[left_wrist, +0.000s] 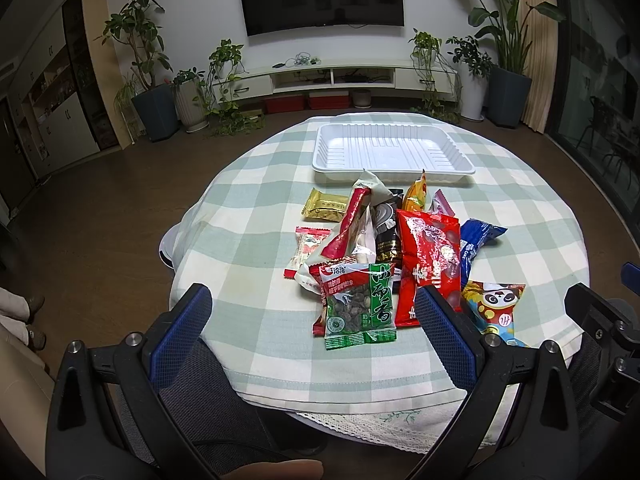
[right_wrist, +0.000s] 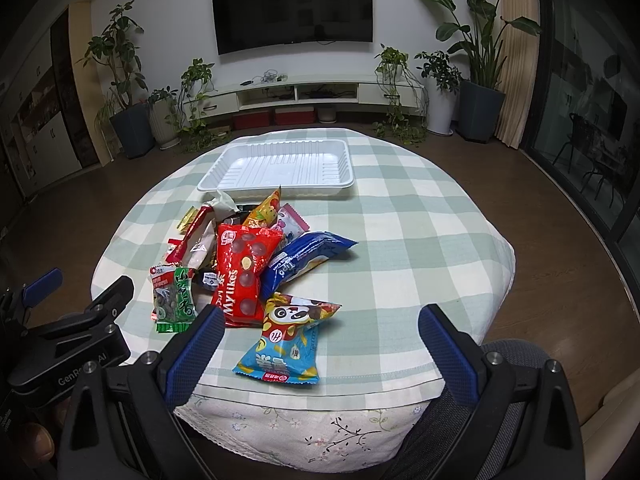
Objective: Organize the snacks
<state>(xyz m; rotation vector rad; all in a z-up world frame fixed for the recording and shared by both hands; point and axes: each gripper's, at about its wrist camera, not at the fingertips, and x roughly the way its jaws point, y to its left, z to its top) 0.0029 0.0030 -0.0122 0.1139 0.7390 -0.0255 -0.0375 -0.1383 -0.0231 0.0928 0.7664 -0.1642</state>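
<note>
Both grippers, left [left_wrist: 314, 322] and right [right_wrist: 320, 342], hang spread and empty before the snack pile [right_wrist: 248, 264], near the empty white tray [right_wrist: 280, 168], so sorting seems unstarted: next, pinch the nearest packet.

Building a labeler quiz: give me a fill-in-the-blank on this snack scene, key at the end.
1. The white tray holds ____ snacks.
2. The red Mylikes bag lies on the ____ tablecloth.
3. Both the left hand-held gripper and the right hand-held gripper are ____.

Missing words: no; checkered; open
</note>
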